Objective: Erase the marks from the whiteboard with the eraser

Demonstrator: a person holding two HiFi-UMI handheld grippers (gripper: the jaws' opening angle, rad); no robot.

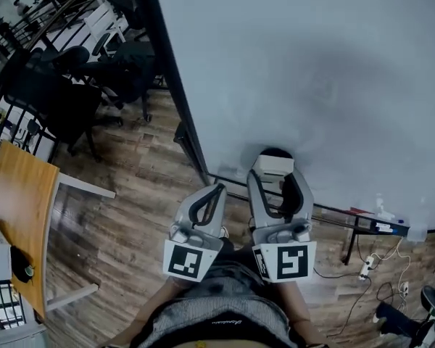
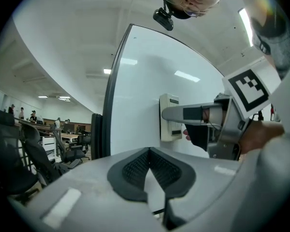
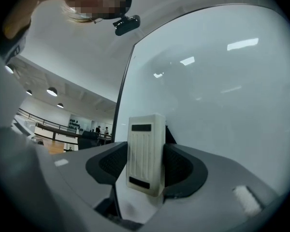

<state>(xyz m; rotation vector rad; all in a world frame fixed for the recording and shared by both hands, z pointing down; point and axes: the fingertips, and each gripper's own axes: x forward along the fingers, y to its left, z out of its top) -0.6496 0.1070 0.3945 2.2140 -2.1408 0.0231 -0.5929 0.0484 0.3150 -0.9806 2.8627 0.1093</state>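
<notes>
R gripper point(image 3: 146, 170) is clamped on the white eraser point(image 3: 146, 151), jaws apart only by its width, pads on both sides. We see it upright at frame centre. Two dark label strips on the eraser's face, print too small for us to read. In head view it sits lower centre, up by the whiteboard point(image 1: 312, 64) near its bottom edge. L gripper point(image 2: 149, 151): jaws together, nothing btwn, just left of R.
</notes>
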